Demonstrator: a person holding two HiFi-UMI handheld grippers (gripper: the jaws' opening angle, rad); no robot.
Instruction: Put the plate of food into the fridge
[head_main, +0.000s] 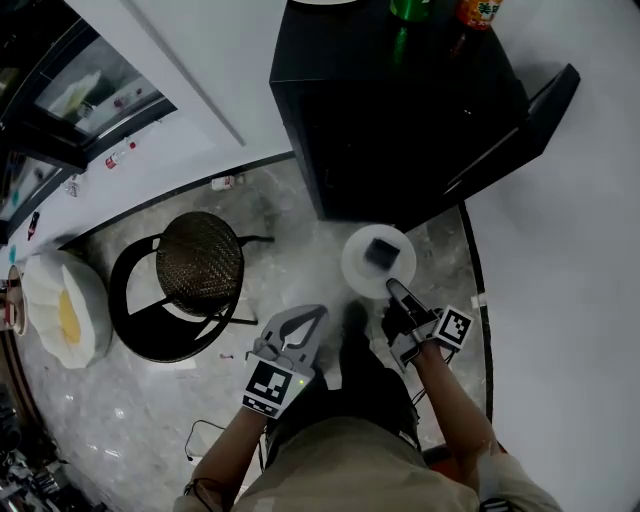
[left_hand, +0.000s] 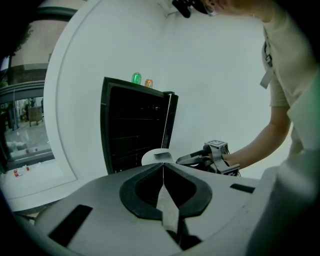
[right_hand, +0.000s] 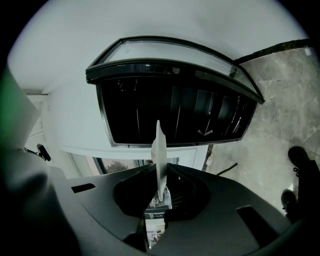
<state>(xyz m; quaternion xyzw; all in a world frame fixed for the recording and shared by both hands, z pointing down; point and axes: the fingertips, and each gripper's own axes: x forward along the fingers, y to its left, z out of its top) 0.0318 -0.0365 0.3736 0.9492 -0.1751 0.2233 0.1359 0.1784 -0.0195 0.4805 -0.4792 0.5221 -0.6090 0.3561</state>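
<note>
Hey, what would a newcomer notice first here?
The white plate with a dark piece of food, clamped at its rim by the right tongs, hangs before the black fridge, whose door stands open. A round black stool stands at the head view's left; the left tongs are shut and empty.

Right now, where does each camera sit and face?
Head view: on the head, looking steeply down at fridge, plate, left gripper, right gripper, forearms.
Left gripper view: on the shut left gripper, facing the fridge; shows right gripper, the person's arm.
Right gripper view: on the right gripper, facing the fridge past the gripped plate; shoe shows.
All share fridge and plate.
</note>
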